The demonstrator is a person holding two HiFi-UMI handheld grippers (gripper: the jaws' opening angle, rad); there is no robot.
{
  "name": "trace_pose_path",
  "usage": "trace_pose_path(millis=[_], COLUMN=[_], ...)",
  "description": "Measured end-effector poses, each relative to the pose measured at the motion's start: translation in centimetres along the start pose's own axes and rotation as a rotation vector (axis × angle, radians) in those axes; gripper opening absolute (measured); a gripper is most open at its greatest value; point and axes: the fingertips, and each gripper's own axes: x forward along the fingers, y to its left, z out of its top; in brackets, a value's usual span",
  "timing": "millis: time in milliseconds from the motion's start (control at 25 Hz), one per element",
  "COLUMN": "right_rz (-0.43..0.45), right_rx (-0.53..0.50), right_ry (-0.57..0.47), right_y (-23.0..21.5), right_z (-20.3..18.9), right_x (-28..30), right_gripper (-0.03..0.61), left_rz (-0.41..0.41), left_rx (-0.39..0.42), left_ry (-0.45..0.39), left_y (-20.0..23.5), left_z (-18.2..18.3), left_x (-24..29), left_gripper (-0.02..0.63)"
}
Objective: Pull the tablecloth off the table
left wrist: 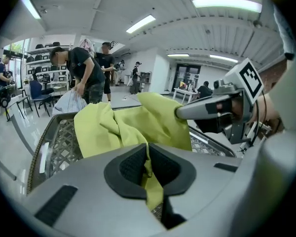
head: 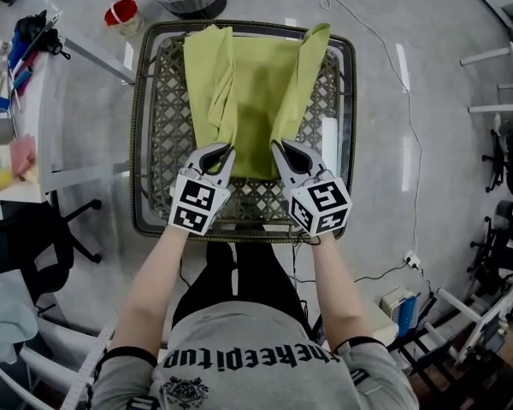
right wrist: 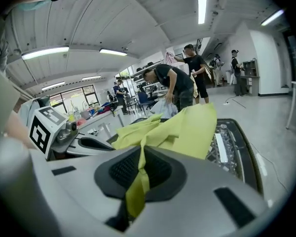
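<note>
Tablecloth (head: 255,92), yellow-green and creased, lies bunched on the lattice worktop (head: 158,135) ahead of both grippers. The left gripper (head: 227,150) and the right gripper (head: 278,147) are each clamped tight on its near edge. Only the gripper views show people (left wrist: 86,73) standing beyond.

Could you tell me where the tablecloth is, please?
In the head view, the tablecloth lies bunched on the table, its near edge pinched by the left gripper and right gripper.
</note>
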Motion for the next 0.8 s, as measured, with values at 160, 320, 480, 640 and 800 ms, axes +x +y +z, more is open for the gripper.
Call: trace_pose_path(millis=[160, 320, 480, 640, 800], right_rz=[0.083, 0.172, 0.225, 0.234, 0.24], right_rx=[-0.037, -0.086, -0.093, -0.101, -0.124], right_ry=[0.026, 0.064, 0.075, 0.081, 0.096], right_y=[2.0, 3.9, 4.9, 5.1, 5.5], right_z=[-1.0, -2.2, -2.9, -3.2, -3.7], right_x=[0.4, 0.4, -0.1, -0.6, -1.1], right_gripper=[0.023, 0.023, 0.023, 0.023, 0.023], left_rz=[-0.047, -0.085, -0.092, -0.093, -0.108], left_rx=[0.022, 0.037, 0.024, 0.038, 0.095], left_ry=[0.036, 0.05, 0.024, -0.004, -0.012], left_y=[-1.2, -2.1, -2.0, -1.9, -2.5], left_z=[-1.3, -2.4, -2.2, -1.5, -1.5], left_x=[0.3, 0.1, -0.6, -1.5, -2.4], left_gripper=[0.025, 0.025, 0.025, 0.025, 0.025])
